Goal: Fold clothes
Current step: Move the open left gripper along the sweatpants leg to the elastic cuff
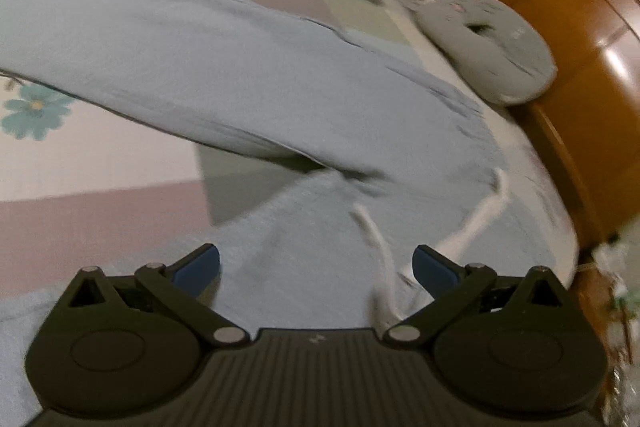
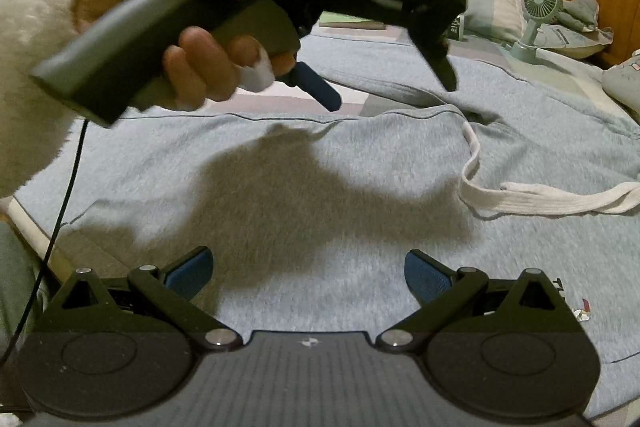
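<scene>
Grey sweatpants [image 2: 304, 187] flat on bed, left tool [image 2: 392, 99] hovering angled down, gaping

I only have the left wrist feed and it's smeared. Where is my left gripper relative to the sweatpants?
Observer: The right wrist view shows the left gripper held in the air above the grey sweatpants, touching nothing.
Operator: Is the drawstring tangled?
Observer: No, the white drawstring lies in a loose loop on the fabric, sharp in that view.
Operator: And the right gripper?
Observer: The right gripper is open, low over the pants, holding nothing.
</scene>
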{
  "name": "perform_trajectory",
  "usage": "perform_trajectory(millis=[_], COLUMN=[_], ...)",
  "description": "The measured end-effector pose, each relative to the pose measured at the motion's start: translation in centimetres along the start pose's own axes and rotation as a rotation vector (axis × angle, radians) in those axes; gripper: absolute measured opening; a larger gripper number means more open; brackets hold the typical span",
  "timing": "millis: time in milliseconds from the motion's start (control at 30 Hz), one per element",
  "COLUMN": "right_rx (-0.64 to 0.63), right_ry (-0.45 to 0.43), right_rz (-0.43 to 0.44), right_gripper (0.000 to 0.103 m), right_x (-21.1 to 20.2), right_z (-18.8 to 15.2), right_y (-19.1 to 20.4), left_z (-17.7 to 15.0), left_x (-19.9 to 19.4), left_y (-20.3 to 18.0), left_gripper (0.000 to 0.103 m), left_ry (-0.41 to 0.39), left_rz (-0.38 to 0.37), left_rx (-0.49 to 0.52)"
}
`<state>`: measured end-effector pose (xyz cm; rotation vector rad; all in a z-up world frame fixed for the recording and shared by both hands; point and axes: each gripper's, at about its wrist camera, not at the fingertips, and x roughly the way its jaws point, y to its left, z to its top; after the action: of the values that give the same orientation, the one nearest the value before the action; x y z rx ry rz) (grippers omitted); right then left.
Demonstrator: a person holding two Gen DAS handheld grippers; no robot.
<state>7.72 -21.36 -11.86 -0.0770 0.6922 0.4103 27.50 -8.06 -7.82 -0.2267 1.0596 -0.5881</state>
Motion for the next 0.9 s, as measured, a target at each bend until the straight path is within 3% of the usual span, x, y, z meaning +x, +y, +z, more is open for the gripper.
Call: perform_trajectory(millis=[33,133,300,467,600,800,900], right_rx=[-0.003,-0.009,-0.001,0.015,0.014,-0.009,-0.015], right_ry=[0.000,0.001,-0.002,-0.009,-0.011,-0.009,-0.012], right_rz=[-0.002,-0.005,-0.004,0.006,0.000,-0.031,-0.046], right_gripper=[0.103,0.103,0.103,0.103,0.103,0.103,0.103], right_x=[0.0,0.0,0.0,-0.2,-0.1,0.4,0.7], right_z=[0.0,0.0,0.0,0.0,0.0,0.0,0.0], right_y=[0.0,0.0,-0.3,-0.6,-0.5,0.2,0.4], left_z=[-0.1,-0.1,1.3,1.8,0.3,-5.2,-6.9], left_x=[0.5,2.6,2.9,-3.5,-9.3,-13.2,-12.5], left_y=[-0.1,0.0,0.4,1.2,4.5,11.9,15.0], left_gripper=[0.102,0.102,0.101,0.101,0.102,0.102,0.102], left_ry=[0.020,0.040,0.016,-0.012,-0.007,0.012,-0.012], left_rz=[-0.015,0.035,0.061,0.152,0.237,0.241,0.242], left_rx=[0.006,0.007,0.001,0.067,0.056,-0.104,-0.179])
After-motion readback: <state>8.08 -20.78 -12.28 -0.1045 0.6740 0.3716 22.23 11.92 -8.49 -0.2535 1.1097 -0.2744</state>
